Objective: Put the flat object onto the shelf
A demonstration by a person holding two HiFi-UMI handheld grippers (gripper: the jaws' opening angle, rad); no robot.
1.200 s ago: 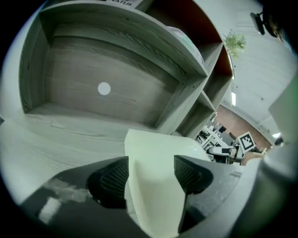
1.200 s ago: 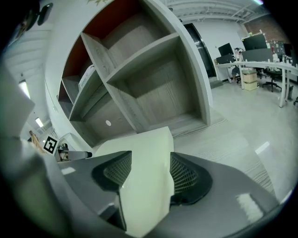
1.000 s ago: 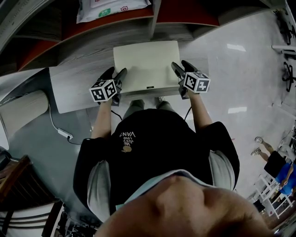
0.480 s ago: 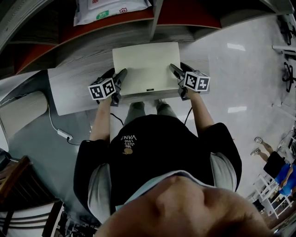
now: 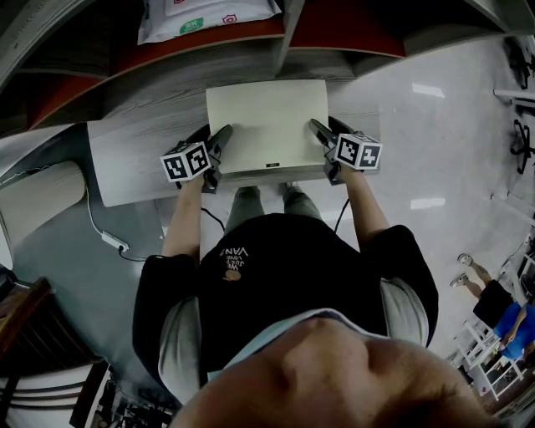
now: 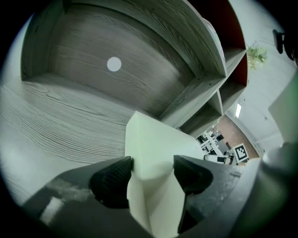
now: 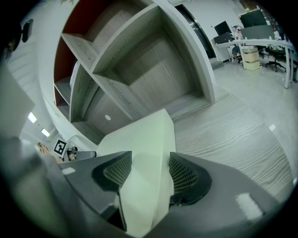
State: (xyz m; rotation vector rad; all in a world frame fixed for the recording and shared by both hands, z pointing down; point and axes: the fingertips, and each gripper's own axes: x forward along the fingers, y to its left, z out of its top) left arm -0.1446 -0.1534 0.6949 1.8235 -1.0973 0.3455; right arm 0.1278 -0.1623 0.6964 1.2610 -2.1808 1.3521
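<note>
The left claw (image 5: 211,138) pinches the left edge of a flat cream box (image 5: 267,125) and the right claw (image 5: 328,132) pinches its right edge, each with both jaws pressed against the box. The box lies level over the grey wood tabletop (image 5: 125,159), just in front of the shelf (image 5: 351,33), not inside it. A white packet (image 5: 201,15) sits in a shelf compartment

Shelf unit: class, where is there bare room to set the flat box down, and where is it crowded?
Bare: the grey ledge left of the flat box, and the grey-backed compartment ahead of the left gripper. Crowded: the red compartment holding a white packet.
</note>
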